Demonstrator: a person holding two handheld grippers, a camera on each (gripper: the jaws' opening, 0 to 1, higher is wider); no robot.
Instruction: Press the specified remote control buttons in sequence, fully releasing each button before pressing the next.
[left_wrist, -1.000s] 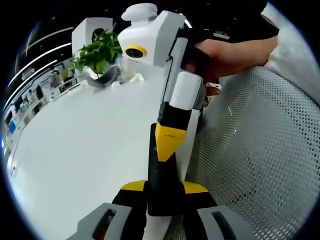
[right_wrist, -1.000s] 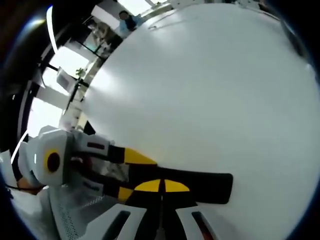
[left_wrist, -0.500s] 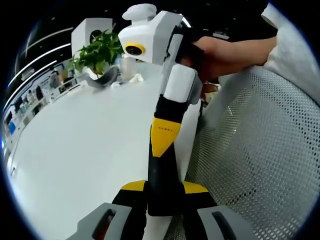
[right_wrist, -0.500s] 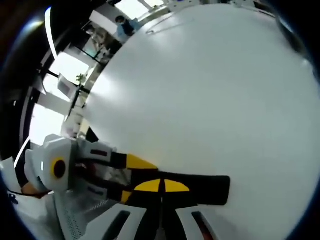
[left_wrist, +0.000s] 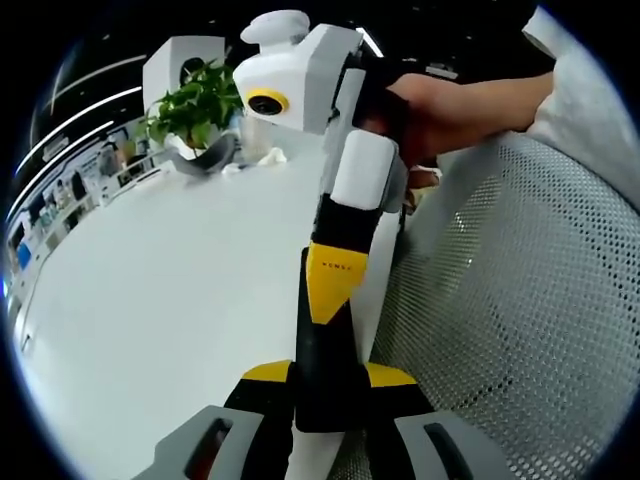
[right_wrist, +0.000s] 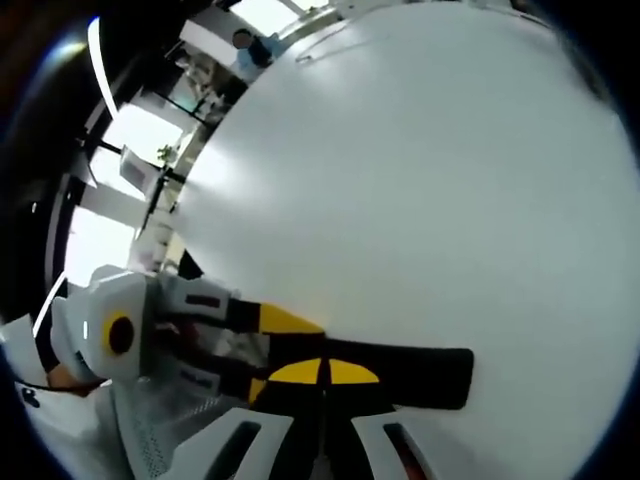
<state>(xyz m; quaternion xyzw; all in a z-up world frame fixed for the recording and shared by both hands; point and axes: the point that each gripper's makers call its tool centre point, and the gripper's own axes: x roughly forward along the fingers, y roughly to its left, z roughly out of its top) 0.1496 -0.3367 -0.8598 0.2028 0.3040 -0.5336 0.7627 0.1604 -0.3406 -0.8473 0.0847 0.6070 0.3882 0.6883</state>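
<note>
Remote control (left_wrist: 325, 360): matt black plastic, smooth. Table (left_wrist: 150, 290): smooth white top, soft sheen, faint glare in right gripper view. Chair back (left_wrist: 500, 330): pale perforated mesh, dotted with small holes. Right gripper (left_wrist: 335, 285): glossy white plastic shell, yellow plastic tips, black matt sections. Plant (left_wrist: 195, 105) leaves look glossy green. Sleeve (left_wrist: 590, 100): white cloth.

Your left gripper view is looking close along the black remote (left_wrist: 322, 350) toward a far plant (left_wrist: 196, 100); your right gripper view is facing across the white table (right_wrist: 420, 180), sharing that remote (right_wrist: 400, 375).
</note>
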